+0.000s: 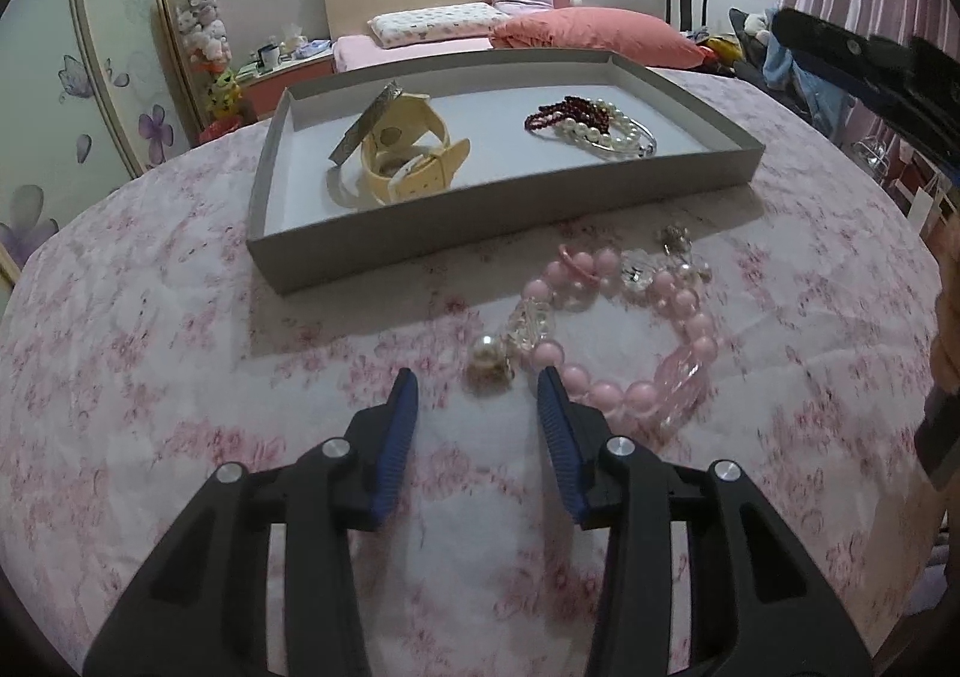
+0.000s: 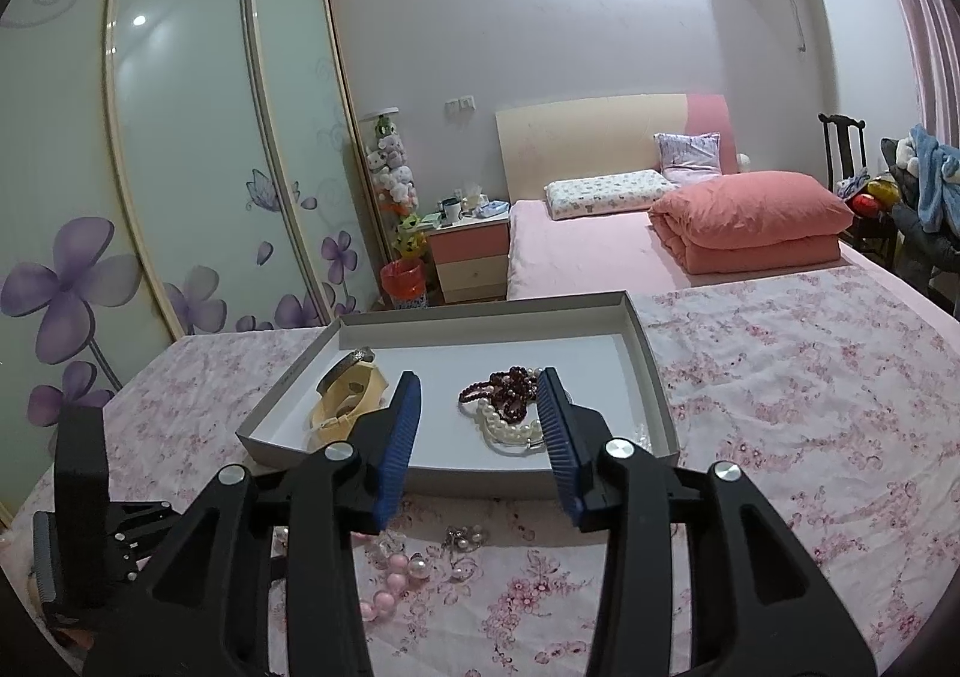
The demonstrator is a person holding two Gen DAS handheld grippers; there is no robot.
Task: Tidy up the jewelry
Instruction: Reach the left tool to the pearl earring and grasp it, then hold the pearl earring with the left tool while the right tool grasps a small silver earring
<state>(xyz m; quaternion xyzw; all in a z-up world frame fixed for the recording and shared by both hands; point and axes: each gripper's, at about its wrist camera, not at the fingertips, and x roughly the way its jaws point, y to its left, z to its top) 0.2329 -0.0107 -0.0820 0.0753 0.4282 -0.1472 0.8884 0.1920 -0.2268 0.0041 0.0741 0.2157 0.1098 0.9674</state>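
A grey shallow tray (image 1: 480, 218) sits on the floral bedspread. It holds a cream watch with a silver bangle (image 1: 399, 149) on the left and dark red and white pearl bracelets (image 1: 591, 128) on the right. A pink bead necklace (image 1: 648, 329) and a pearl earring (image 1: 489, 356) lie on the spread in front of the tray. My left gripper (image 1: 477, 386) is open, low over the spread, with the earring just beyond its fingertips. My right gripper (image 2: 478, 386) is open and empty, raised above the tray (image 2: 651, 371). The pink beads (image 2: 399, 572) show below it.
The bedspread (image 2: 810, 407) stretches wide to the right. A folded salmon duvet (image 2: 750, 221) and pillows lie farther back on the bed. A nightstand (image 2: 474, 251), a red bin (image 2: 403, 284) and a flowered wardrobe (image 2: 180, 167) stand at the left.
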